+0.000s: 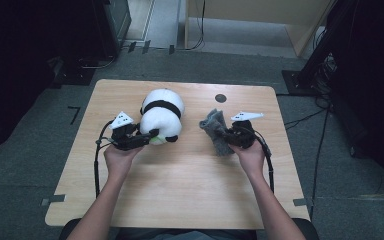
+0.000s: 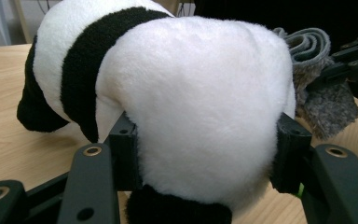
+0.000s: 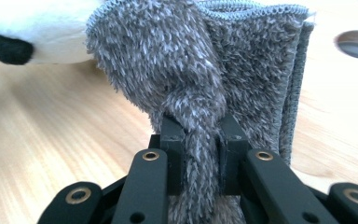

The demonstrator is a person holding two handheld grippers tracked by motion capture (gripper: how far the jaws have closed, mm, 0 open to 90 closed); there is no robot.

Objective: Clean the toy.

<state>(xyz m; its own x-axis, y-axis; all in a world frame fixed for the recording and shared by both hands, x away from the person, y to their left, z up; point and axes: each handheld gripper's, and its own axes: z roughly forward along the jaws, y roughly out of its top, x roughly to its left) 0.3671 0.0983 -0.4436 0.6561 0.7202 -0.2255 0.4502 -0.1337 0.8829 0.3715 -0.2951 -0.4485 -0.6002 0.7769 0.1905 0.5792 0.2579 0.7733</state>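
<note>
1. Forearms are seen entering from the near edge of the wooden table (image 1: 180, 190).
2. The left gripper (image 1: 147, 137) is clamped on the white rump of the panda plush (image 2: 205, 102), which is lying on the tabletop left of centre.
3. The right gripper (image 1: 228, 136) is pinched tight on a bunched fold of the grey cloth (image 3: 200, 70), just right of the panda.
4. A round hole (image 1: 220, 98) is seen near the far edge.

Wooden table (image 1: 180, 190) — plush panda (image 1: 161, 120) lying on it, grey cloth (image 1: 215, 131) alongside
</note>
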